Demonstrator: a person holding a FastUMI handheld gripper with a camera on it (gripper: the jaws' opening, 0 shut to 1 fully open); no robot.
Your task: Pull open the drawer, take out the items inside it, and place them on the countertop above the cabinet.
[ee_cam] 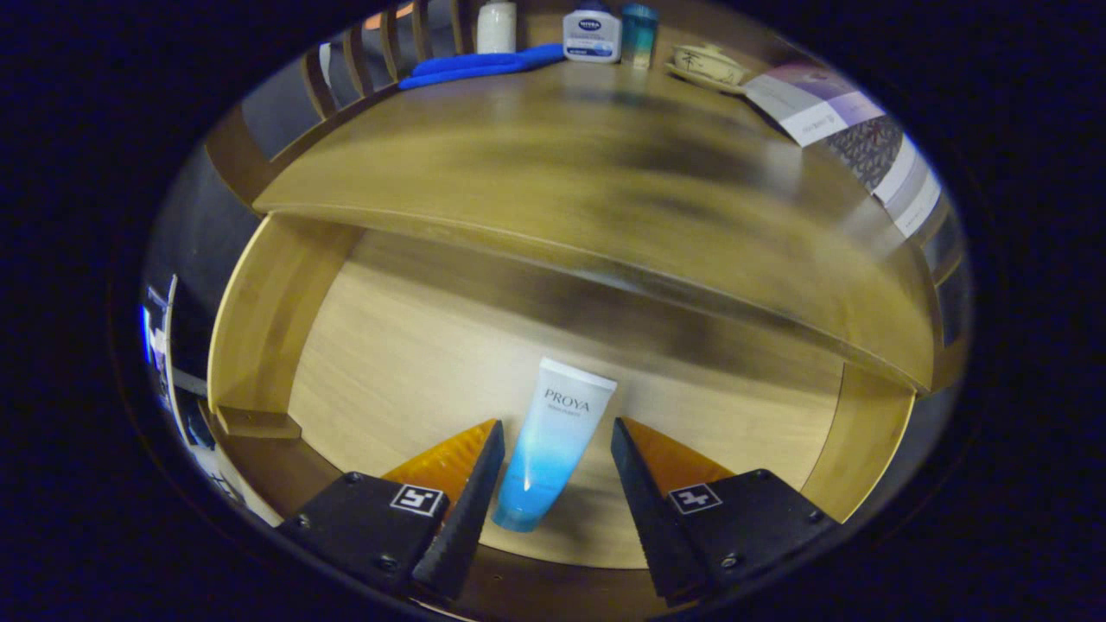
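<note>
Gripper (557, 466) spread wide, straddling tube (553, 445) lying flat on floor of pulled-out drawer (259, 328); no contact visible. Best centred on tube's midsection, lowered, closed gently to avoid squeezing. Beyond: countertop (605, 173) bearing blue cloth (479, 66), bottles (592, 34), lidded dish (708, 65).

Hand-held gripper (557, 458) fingers spread, a gap on each side of the tube (553, 445) lying between them; neither finger touches it. Drawer (268, 320) floor bare ahead and to both sides. Bench (587, 181) edge overhangs the drawer's far part, limiting headroom there. Bench front half free; bottles (592, 34), blue cloth (479, 65), dish (708, 65) crowd its far edge.
</note>
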